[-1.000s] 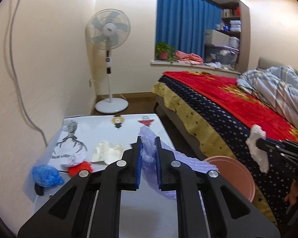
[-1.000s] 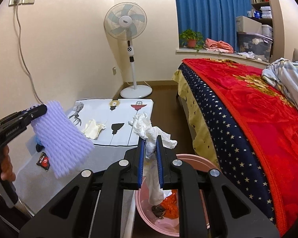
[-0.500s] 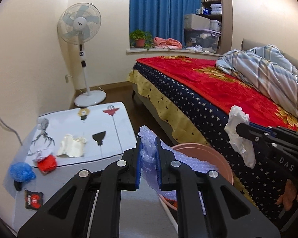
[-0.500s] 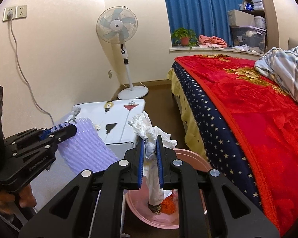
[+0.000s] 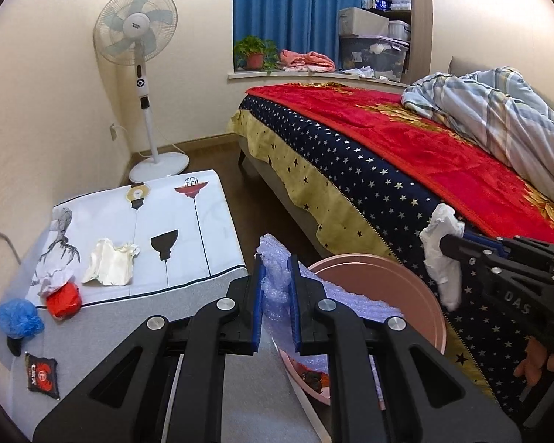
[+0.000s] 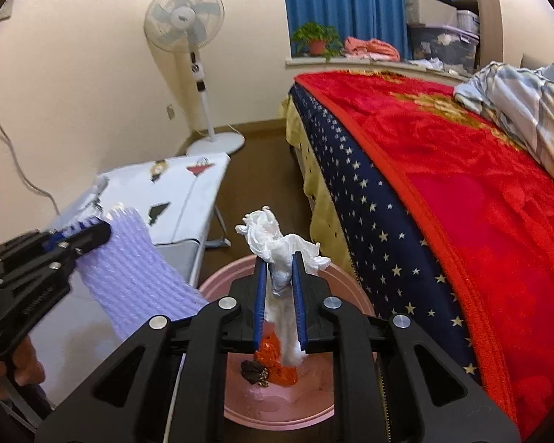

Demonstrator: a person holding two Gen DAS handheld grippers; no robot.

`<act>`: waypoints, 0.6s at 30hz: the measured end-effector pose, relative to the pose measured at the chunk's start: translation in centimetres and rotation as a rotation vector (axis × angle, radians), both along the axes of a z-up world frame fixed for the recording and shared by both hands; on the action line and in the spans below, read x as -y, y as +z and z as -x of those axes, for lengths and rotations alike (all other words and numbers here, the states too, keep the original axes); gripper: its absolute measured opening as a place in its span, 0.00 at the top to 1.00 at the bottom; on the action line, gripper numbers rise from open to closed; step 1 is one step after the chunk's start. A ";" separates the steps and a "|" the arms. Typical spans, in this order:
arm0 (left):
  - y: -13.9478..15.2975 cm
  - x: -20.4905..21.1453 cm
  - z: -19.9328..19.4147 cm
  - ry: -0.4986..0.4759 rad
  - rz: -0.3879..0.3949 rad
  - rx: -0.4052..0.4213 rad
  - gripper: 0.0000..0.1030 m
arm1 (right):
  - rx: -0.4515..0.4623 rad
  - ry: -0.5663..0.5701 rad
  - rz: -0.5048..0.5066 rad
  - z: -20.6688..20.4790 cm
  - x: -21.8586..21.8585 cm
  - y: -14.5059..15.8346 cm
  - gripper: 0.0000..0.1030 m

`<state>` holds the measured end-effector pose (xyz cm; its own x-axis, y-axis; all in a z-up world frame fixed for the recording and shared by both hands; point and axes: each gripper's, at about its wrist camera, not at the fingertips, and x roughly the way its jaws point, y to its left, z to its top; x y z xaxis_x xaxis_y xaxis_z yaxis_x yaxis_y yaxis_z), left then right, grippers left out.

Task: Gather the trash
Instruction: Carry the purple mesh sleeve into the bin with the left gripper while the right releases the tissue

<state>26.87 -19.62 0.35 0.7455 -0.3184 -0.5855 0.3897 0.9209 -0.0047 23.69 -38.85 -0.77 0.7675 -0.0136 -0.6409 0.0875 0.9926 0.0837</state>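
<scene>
The bed [image 6: 461,192] flanks the table [image 5: 188,229], where I see crumpled paper [image 5: 109,264] and red [image 5: 63,298] and blue [image 5: 18,319] scraps uncollected. Between them stands the pink basin [image 6: 277,402], holding orange and dark waste. My left gripper [image 5: 275,291], jaws clamped on purple foam netting [image 6: 136,277], and right gripper [image 6: 279,284], jaws clamped on a white tissue [image 6: 277,243], hover above the basin, presumably for dropping.
</scene>
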 end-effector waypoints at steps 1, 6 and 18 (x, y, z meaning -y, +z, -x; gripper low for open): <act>-0.1 0.0 -0.2 -0.001 -0.001 0.001 0.88 | -0.015 -0.001 0.002 -0.4 0.0 -0.4 0.85; -0.6 0.2 -1.0 -0.006 -0.006 0.003 0.88 | -0.017 -0.044 0.013 -0.7 0.4 -0.5 0.46; -2.5 3.8 -2.7 -0.058 0.000 -0.080 0.58 | 0.055 -0.107 0.139 1.1 2.0 1.7 0.35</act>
